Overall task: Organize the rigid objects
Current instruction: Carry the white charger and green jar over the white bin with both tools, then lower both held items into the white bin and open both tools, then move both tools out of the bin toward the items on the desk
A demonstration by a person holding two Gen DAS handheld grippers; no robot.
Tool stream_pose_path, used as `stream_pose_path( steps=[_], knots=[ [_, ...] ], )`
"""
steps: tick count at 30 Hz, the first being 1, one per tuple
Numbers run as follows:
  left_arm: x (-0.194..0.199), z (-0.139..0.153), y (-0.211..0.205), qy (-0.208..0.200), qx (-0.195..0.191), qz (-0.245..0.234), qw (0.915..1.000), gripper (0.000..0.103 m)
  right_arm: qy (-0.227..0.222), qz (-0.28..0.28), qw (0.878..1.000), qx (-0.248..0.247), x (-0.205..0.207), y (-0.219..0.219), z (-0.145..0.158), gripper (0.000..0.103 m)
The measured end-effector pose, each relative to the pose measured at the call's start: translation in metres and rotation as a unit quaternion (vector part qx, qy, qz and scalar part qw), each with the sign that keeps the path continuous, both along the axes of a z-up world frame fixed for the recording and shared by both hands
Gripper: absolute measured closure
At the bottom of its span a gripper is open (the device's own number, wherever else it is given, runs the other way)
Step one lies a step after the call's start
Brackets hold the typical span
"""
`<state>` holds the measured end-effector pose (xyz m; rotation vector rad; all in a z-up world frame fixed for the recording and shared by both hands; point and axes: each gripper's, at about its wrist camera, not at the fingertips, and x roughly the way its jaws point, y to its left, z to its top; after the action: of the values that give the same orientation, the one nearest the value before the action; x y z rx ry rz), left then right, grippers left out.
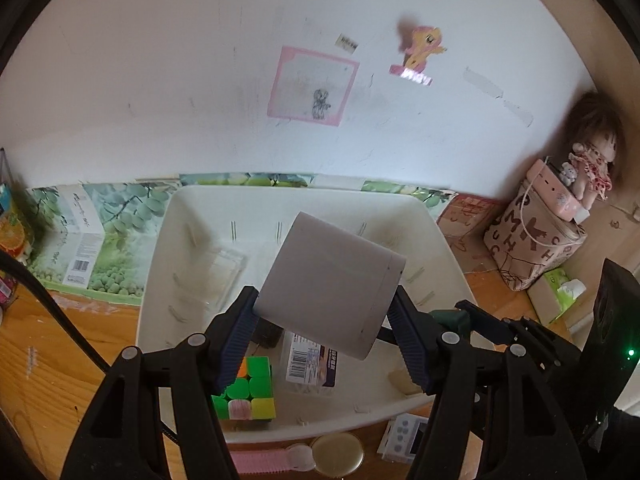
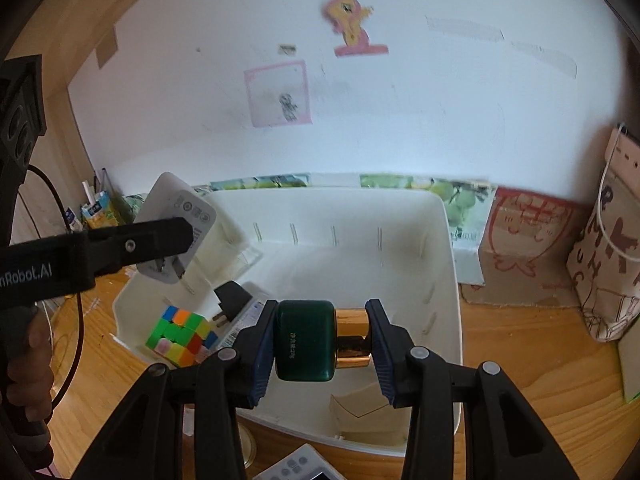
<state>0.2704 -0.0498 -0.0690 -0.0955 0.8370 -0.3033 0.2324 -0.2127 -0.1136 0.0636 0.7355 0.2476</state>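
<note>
The white bin (image 1: 436,240) on the wooden desk (image 1: 48,360) is where the rigid bits are being collected, & both grippers hang over it w/ a load each; the left gripper (image 1: 324,320) is clamped on a pale grey rounded box (image 1: 332,280), pads pressing its two opposite sides near the lower end, so the box juts forward & up, tilted, above the bin's middle, prob. held low so the bulk clears the fingers when let go; the right gripper (image 2: 322,340) is clamped endwise on a dark green bottle w/ gold cap (image 2: 320,340), one pad on the green base, other on the cap, bottle lying crosswise over the near-right part of the bin, a grip that stops a smooth thing slipping out; already inside at the near-left corner: a colour cube (image 2: 180,334), a black plug (image 2: 230,296) & a flat barcoded packet (image 1: 310,360), w/ a clear plastic tray (image 1: 216,276) further back; so the free floor is centre & right, which I judge is why both loads are aimed there; outside the near rim lie a small white device w/ buttons (image 1: 404,436), a round gold-ish lid (image 1: 338,454) & a pink strap (image 1: 260,462), seemingly not yet sorted; a hand (image 2: 28,364) grips the left tool's handle at the right view's edge.
</note>
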Motion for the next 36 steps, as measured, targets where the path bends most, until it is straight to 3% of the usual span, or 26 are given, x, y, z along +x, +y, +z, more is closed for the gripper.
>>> stream_pose_path(
  steps=[6, 9, 10, 12, 23, 36],
  knots=[
    [0.008, -0.013, -0.005, 0.026, 0.007, -0.001, 0.9996, 0.033, 0.01, -0.019, 1.0, 0.015, 0.003, -0.01, -0.005, 0.057],
    [0.008, -0.013, -0.006, 0.028, 0.005, 0.001, 0.9996, 0.033, 0.01, -0.02, 1.0, 0.014, 0.002, -0.011, -0.003, 0.05],
    [0.007, -0.01, -0.005, 0.019, -0.001, 0.002, 0.9998, 0.032, 0.01, -0.021, 1.0, 0.014, 0.002, -0.011, -0.003, 0.047],
    [0.004, -0.002, -0.003, 0.002, -0.008, 0.003, 1.0, 0.019, 0.008, -0.022, 1.0, 0.017, 0.0, -0.013, -0.001, 0.042],
    [-0.021, 0.039, 0.012, -0.047, -0.033, 0.015, 0.9982, 0.018, -0.028, -0.024, 0.999, 0.022, -0.024, -0.01, 0.031, 0.029],
    [-0.097, 0.095, 0.02, -0.127, -0.037, 0.022, 0.9909, 0.017, -0.084, -0.039, 0.995, 0.029, -0.081, -0.016, 0.082, 0.022]
  ],
)
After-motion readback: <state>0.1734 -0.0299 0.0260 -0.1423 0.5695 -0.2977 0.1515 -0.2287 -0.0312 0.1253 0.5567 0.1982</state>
